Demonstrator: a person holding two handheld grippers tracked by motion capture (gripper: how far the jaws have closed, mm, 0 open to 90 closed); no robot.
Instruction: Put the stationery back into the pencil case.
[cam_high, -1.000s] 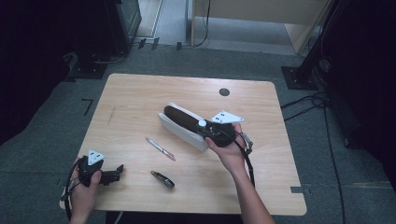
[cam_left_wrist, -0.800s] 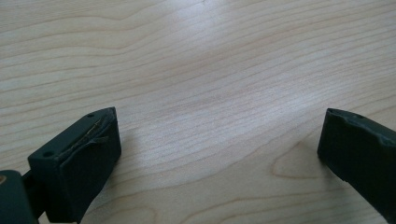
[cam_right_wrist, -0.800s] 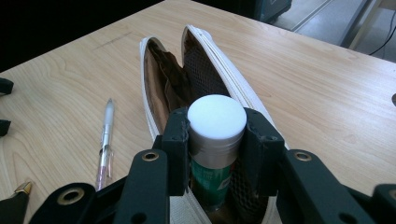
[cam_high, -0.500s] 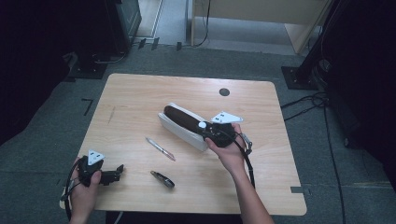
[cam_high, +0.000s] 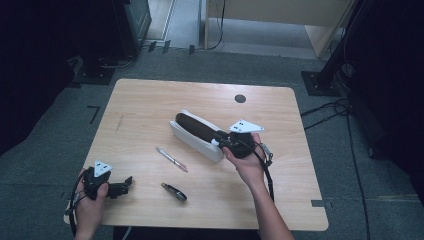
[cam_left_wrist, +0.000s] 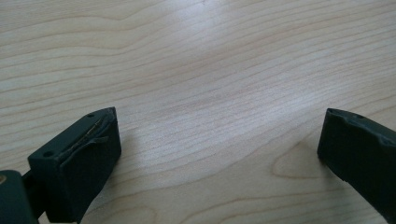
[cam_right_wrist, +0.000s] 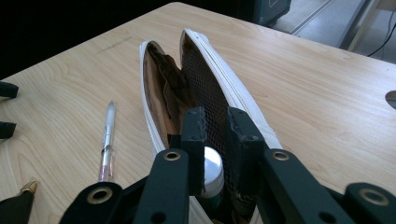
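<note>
Right gripper view: the right gripper (cam_right_wrist: 215, 122) has its fingers nearly closed on a white-capped tube (cam_right_wrist: 211, 173), lowering it into the near end of the open white case (cam_right_wrist: 243, 100). The case's long axis runs straight away from the fingers. The left gripper (cam_high: 122, 186), fingers wide open and empty, rests on the bench (cam_high: 150, 100), near the pen (cam_high: 171, 159).

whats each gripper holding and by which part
The right gripper is shut on the open white zip pencil case, gripping its mesh-lined wall at the near end. The left gripper is open over bare wood.
</note>
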